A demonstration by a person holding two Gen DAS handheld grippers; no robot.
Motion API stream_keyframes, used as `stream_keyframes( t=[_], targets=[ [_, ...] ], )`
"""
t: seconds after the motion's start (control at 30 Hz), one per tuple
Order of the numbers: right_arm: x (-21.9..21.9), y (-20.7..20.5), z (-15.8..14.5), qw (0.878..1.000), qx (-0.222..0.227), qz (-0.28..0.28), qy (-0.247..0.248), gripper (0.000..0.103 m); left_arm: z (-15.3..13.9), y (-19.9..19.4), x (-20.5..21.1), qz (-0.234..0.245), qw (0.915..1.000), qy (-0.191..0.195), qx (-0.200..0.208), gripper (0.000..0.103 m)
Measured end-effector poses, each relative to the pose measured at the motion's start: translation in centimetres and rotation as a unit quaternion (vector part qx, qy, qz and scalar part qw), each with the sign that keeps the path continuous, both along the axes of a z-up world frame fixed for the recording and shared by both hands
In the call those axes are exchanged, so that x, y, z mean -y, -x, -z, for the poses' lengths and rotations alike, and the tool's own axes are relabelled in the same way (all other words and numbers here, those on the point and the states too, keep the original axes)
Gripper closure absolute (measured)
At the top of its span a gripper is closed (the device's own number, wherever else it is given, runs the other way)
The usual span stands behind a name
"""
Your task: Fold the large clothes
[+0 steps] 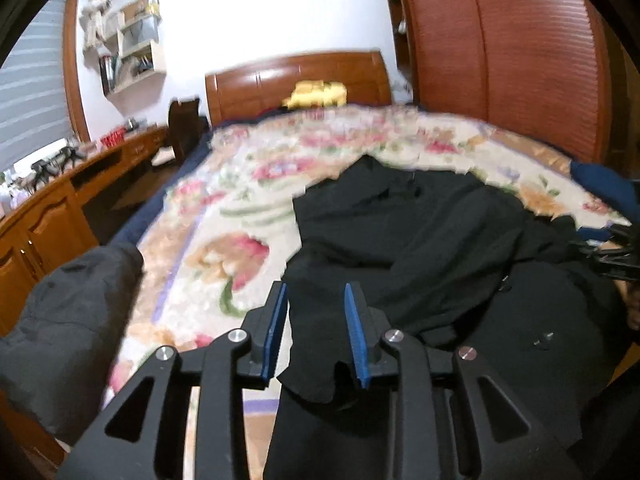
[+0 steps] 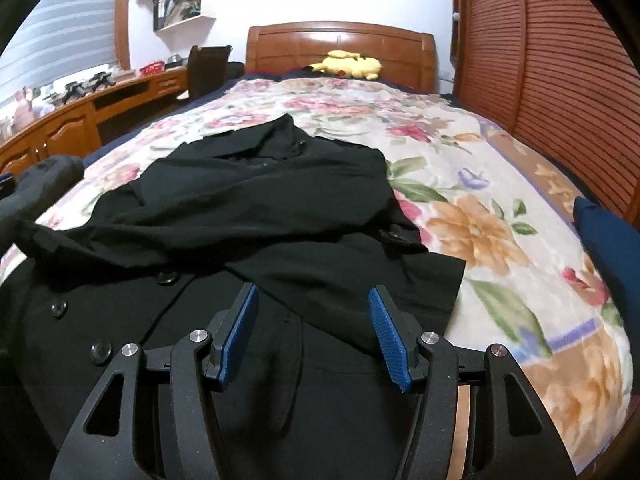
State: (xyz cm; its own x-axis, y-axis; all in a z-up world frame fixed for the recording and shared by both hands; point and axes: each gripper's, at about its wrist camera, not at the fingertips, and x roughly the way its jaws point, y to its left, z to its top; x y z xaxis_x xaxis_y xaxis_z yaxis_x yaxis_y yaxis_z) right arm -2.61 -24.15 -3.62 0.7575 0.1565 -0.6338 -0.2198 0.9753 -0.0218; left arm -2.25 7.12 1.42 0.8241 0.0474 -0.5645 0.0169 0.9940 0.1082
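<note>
A large black button-front coat (image 2: 256, 208) lies on the floral bedspread (image 2: 480, 184), collar toward the headboard, with both sleeves crossed over its front. In the left wrist view the coat (image 1: 420, 232) fills the right half. My left gripper (image 1: 316, 292) stands with its blue pads apart, and a black sleeve end (image 1: 316, 344) hangs between them; the pads do not visibly pinch it. My right gripper (image 2: 314, 294) is open and empty just above the coat's lower front. The right gripper also shows at the right edge of the left wrist view (image 1: 616, 256).
A grey garment (image 1: 68, 332) lies at the bed's left edge. A dark blue cloth (image 2: 608, 240) lies at the right edge. A yellow plush toy (image 2: 348, 65) sits by the wooden headboard (image 2: 340, 44). A wooden desk (image 2: 80, 120) runs along the left, a slatted wardrobe (image 2: 560, 80) along the right.
</note>
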Motion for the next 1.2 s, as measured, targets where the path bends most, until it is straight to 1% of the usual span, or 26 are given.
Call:
stream_keyframes(
  t=[0.07,0.13,0.2,0.27,0.3,0.4,0.47,0.53,0.63,0.73,0.8,0.83,0.87,0.97,1.2],
  targets=[
    [-0.2,0.0,0.2,1.000,-0.002,-0.003,0.005,0.044,1.8,-0.8,-0.2,0.004,0.9994,0.002,-0.035,0.075],
    [-0.3,0.2,0.3,1.000,-0.002,-0.005,0.008,0.044,3.4,-0.6,-0.2,0.010,0.9986,-0.002,-0.052,0.075],
    [-0.2,0.4,0.5,1.000,-0.003,-0.005,0.009,0.044,5.3,0.2,-0.2,0.021,0.9970,0.006,-0.075,0.075],
    [-0.1,0.6,0.6,1.000,-0.004,-0.008,0.008,0.044,6.3,1.0,-0.3,0.028,0.9956,0.016,-0.088,0.075],
    [-0.1,0.8,0.6,1.000,-0.004,-0.010,0.009,0.044,6.8,1.5,-0.3,0.030,0.9950,0.014,-0.094,0.075],
    [-0.2,1.4,0.5,1.000,0.001,-0.017,0.015,0.044,7.6,2.4,-0.4,0.029,0.9946,0.010,-0.099,0.075],
    [-0.2,1.8,0.4,1.000,0.002,-0.021,0.021,0.044,7.7,2.8,-0.7,0.030,0.9947,0.013,-0.097,0.075],
    [-0.1,2.2,0.1,1.000,0.003,-0.023,0.017,0.044,7.6,3.2,-1.1,0.030,0.9950,0.014,-0.094,0.074],
    [0.2,3.2,0.0,0.999,0.005,-0.031,0.015,0.044,7.3,3.9,-1.4,0.022,0.9965,0.002,-0.080,0.067],
    [0.6,4.3,0.1,0.999,0.001,-0.035,0.032,0.044,7.5,4.6,-2.0,0.020,0.9967,-0.009,-0.078,0.064],
    [1.2,4.7,0.2,0.999,-0.004,-0.032,0.040,0.043,7.8,5.0,-2.6,0.017,0.9964,-0.011,-0.083,0.064],
    [1.8,4.9,0.3,0.999,-0.008,-0.027,0.044,0.038,8.0,5.3,-3.0,0.015,0.9964,-0.009,-0.083,0.063],
    [2.1,5.0,0.3,0.999,-0.010,-0.024,0.047,0.038,8.1,5.4,-3.2,0.015,0.9964,-0.008,-0.083,0.062],
    [3.6,5.0,1.0,0.998,-0.024,-0.005,0.064,0.037,8.1,6.0,-4.1,0.010,0.9966,0.002,-0.081,0.060],
    [5.9,5.8,3.1,0.996,-0.063,0.007,0.057,0.037,8.1,7.1,-4.7,0.008,0.9963,0.003,-0.085,0.060]
  ],
)
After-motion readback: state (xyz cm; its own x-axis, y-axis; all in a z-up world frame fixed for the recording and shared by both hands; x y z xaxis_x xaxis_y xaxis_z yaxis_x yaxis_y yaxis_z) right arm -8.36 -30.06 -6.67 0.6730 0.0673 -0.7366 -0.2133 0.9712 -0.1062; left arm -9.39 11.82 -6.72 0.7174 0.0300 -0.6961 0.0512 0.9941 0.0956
